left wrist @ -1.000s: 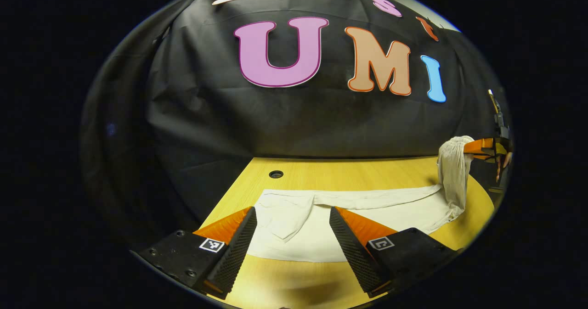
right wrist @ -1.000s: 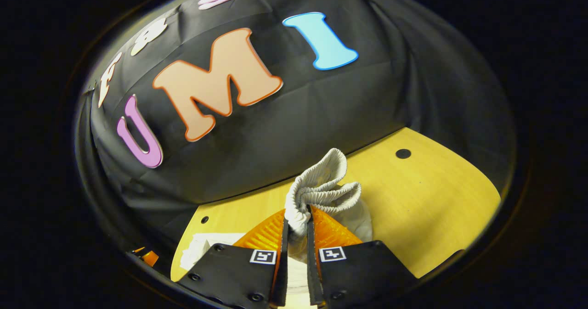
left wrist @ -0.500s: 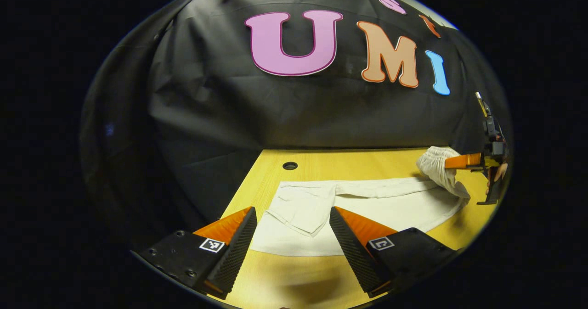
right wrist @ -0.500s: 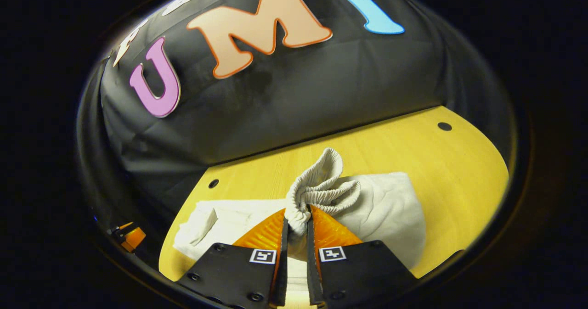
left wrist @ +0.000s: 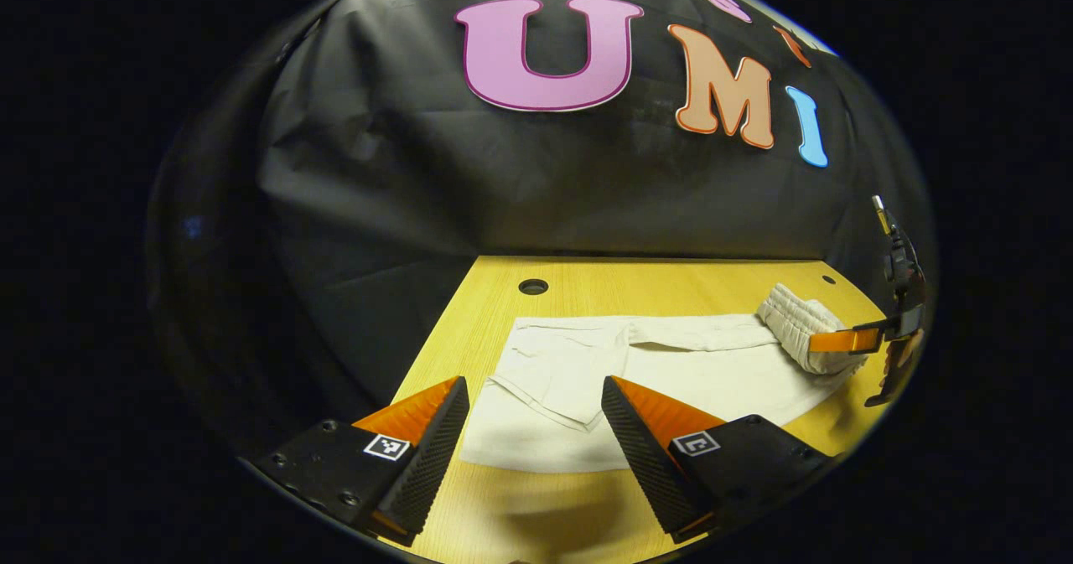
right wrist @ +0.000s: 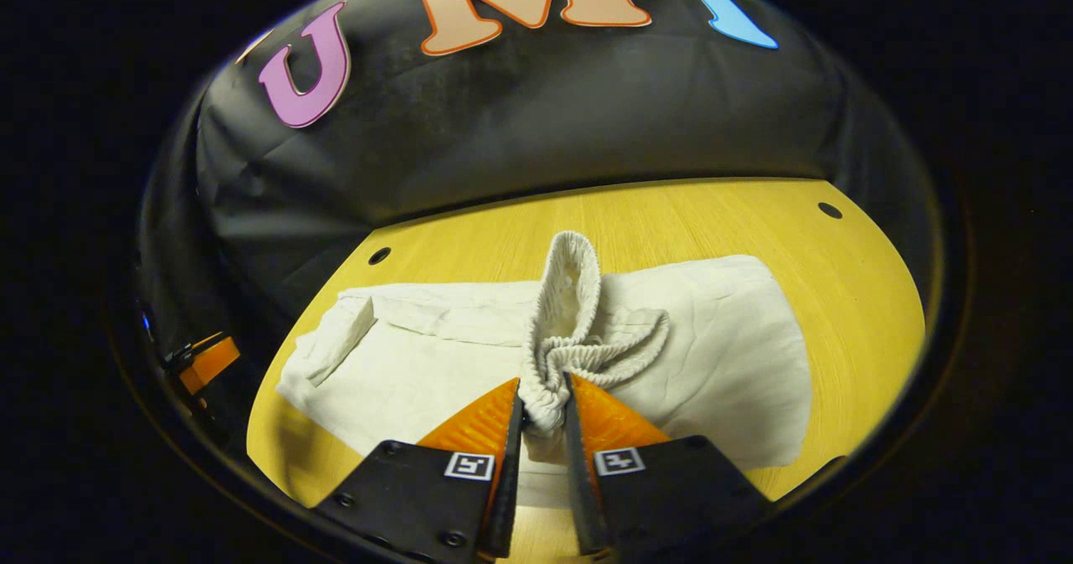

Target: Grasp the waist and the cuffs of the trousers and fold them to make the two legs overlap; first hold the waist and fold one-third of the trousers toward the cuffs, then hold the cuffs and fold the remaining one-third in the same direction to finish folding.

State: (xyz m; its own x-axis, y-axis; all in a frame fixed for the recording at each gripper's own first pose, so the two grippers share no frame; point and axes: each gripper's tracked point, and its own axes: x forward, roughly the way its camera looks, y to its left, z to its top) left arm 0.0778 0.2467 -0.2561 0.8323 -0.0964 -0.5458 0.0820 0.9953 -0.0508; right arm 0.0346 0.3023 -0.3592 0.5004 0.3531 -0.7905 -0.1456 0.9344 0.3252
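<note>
Cream trousers (left wrist: 671, 371) lie flat on the yellow table (left wrist: 587, 283), legs overlapped, cuffs toward the left gripper. My left gripper (left wrist: 532, 417) hovers open just above the cuff end, its fingers either side of a turned-back cuff flap (left wrist: 562, 371). In the right gripper view the ribbed elastic waist (right wrist: 570, 313) is bunched and folded over onto the trousers (right wrist: 721, 346), and my right gripper (right wrist: 543, 417) is shut on it low over the cloth. That gripper (left wrist: 838, 342) also appears at the far right of the left gripper view, holding the waist (left wrist: 796, 321).
The black cloth wall (left wrist: 503, 187) stands close behind the table. Round cable holes (left wrist: 533, 286) (right wrist: 830, 210) sit in the tabletop near the back edge. Bare wood shows in front of the cuffs (left wrist: 536, 514). The left gripper (right wrist: 205, 363) sits at the left rim of the right gripper view.
The right gripper has carried the waist down from high above the table and over onto the trousers. The left gripper stays open near the cuffs, shifted slightly.
</note>
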